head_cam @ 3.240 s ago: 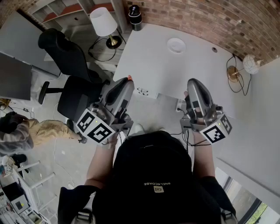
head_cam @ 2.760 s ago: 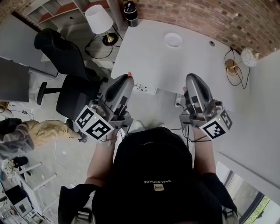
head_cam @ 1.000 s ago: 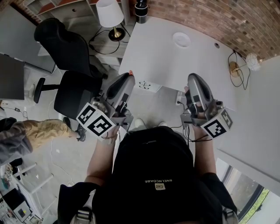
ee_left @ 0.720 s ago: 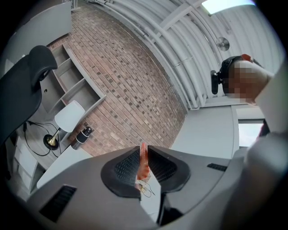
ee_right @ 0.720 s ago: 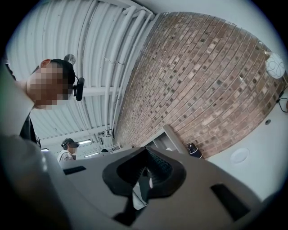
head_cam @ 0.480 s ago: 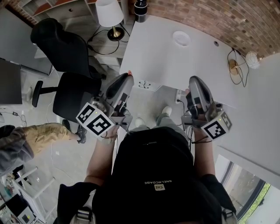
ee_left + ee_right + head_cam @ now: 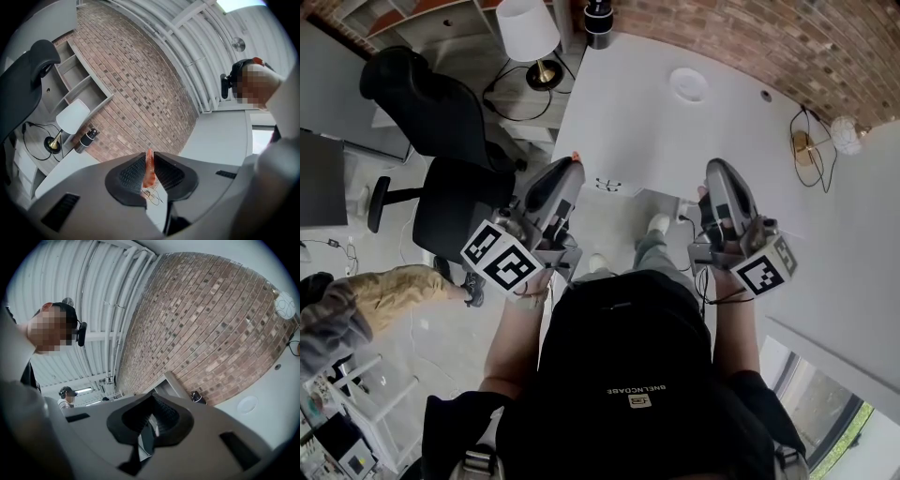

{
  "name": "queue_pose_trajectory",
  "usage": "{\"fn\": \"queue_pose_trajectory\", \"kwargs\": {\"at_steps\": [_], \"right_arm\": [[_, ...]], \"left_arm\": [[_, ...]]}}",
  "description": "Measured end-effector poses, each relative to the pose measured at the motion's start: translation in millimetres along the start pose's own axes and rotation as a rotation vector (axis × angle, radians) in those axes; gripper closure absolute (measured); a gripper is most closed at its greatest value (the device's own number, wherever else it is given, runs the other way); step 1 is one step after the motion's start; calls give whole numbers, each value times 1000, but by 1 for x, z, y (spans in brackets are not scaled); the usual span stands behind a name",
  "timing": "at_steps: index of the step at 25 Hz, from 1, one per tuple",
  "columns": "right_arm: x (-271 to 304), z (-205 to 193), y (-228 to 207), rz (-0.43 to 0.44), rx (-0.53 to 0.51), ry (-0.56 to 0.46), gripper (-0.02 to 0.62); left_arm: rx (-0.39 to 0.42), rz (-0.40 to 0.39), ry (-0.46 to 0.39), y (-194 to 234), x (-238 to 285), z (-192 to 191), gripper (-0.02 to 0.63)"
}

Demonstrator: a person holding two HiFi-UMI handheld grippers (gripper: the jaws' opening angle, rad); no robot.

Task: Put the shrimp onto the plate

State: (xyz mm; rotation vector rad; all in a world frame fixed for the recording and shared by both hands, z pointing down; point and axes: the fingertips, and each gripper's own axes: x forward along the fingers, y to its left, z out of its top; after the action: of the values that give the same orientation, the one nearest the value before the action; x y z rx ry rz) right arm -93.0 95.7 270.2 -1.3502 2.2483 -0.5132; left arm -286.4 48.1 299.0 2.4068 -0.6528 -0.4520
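Left tongs (image 7: pixel 149 159): I hold shrimp (image 7: pixel 149 172) pinched.
Right tongs (image 7: pixel 151 409): narrow, empty.
Risk: my thin grip may drop shrimp short of plate (image 7: pixel 688 84).

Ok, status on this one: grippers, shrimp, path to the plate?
Left gripper shut on shrimp, held in the air. Right gripper shut, empty. Plate bare, far side of table. Nothing in the way.

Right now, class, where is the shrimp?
In the left gripper view, the shrimp is clamped between the left gripper's jaws; the head view shows it by the table's near left corner, far from the plate.
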Motion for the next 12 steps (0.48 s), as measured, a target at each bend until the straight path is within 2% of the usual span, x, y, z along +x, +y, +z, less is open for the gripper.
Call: {"fn": "queue_pose_trajectory", "kwargs": {"at_steps": [12], "right_arm": [[19, 24, -52, 36, 17, 29, 592]], "left_arm": [[-12, 48, -8, 13, 54, -8, 548]]}}
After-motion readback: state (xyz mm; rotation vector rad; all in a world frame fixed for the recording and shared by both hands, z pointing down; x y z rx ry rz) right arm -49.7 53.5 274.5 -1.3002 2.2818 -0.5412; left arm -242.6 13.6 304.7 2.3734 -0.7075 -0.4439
